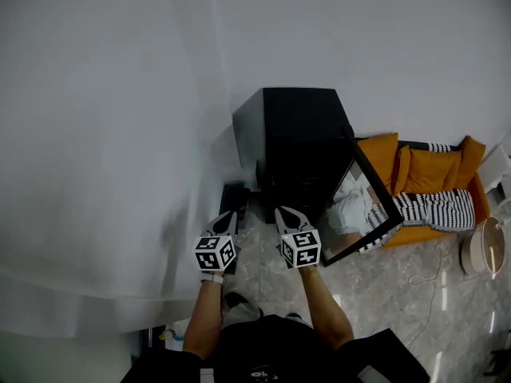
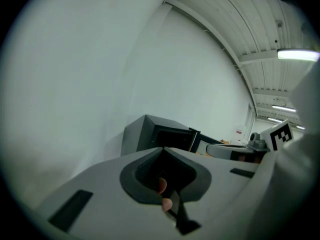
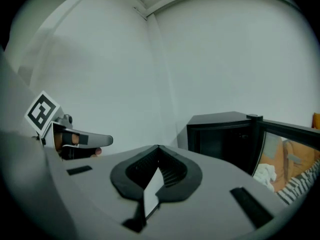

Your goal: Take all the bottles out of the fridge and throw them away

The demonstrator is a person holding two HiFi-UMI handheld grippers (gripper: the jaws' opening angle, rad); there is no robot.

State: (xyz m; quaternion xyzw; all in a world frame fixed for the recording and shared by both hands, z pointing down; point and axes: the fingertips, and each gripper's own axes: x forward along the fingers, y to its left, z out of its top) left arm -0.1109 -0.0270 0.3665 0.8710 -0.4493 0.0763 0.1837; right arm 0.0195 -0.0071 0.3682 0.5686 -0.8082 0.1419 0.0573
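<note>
Head view: I see the black fridge (image 1: 299, 146) against the white wall, its door (image 1: 363, 214) swung open to the right, the glass mirroring the orange sofa (image 1: 435, 170).
Left gripper (image 1: 227, 219): jaws pressed together, nothing between them; held in the air near the fridge front.
Right gripper (image 1: 286, 214): jaws also pressed together and empty, just beside the left one, level with the door's hinge side.
Bottles: none show in any view; the fridge interior is too dark for me to read its shelves.
Bin: no bin that I can identify is in sight.
Step in hand: my judgement is that this fits two stages alike, either bottles waiting inside the dark compartment or a fridge already emptied with the door left open. I cannot tell which.
Next move calls for: a clearer look into the compartment. Any reach inside would need one gripper's jaws spread beforehand and a path that stays clear of the door's edge.
</note>
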